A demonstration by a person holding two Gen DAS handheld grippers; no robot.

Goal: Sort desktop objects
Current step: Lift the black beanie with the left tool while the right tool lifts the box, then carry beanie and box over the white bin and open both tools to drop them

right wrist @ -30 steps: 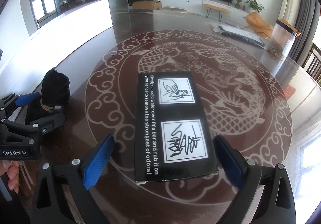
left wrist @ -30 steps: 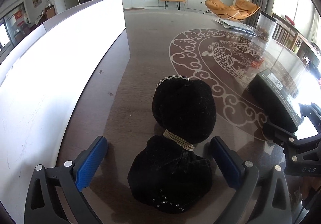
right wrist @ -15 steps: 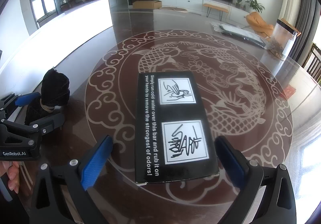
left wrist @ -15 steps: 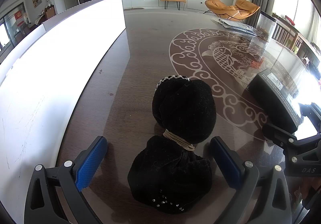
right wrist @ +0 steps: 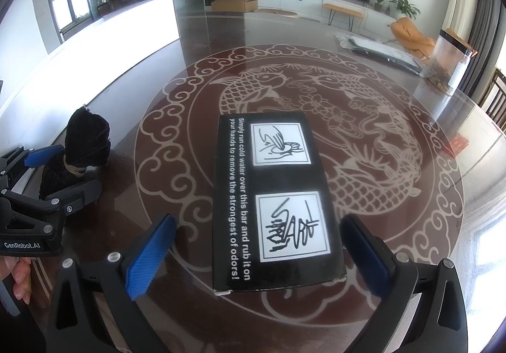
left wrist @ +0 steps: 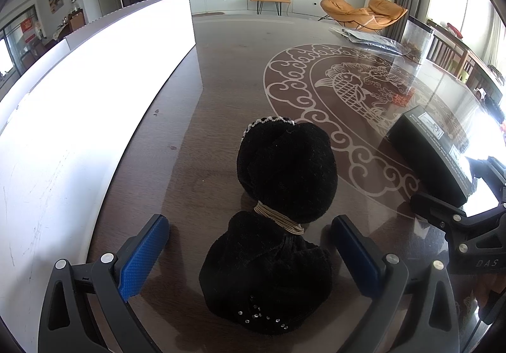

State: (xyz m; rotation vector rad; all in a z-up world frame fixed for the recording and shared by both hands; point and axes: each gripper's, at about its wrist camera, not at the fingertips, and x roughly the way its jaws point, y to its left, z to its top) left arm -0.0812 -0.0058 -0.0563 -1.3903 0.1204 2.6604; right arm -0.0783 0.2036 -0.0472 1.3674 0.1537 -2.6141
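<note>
The left gripper (left wrist: 249,245) stood wide open, its blue pads astride the black velvet pouch (left wrist: 278,220) but clear of it, seemingly lined up to pinch its tied neck. The right gripper (right wrist: 257,245) likewise gaped around the black box (right wrist: 272,195), flat on the patterned table (right wrist: 395,138) beyond, neither touching yet

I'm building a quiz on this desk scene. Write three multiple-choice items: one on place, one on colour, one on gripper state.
1. The black velvet drawstring pouch lies: A) between the left gripper fingers B) on the black printed box C) beside the television
2. Finger pads are: A) red B) blue C) green
3. The right gripper is: A) shut on the black printed cardboard box B) open, straddling it C) out of view

Answers: 1 A, a finger stands on each side; 2 B, textured blue; 3 B, gaps show on both sides.
</note>
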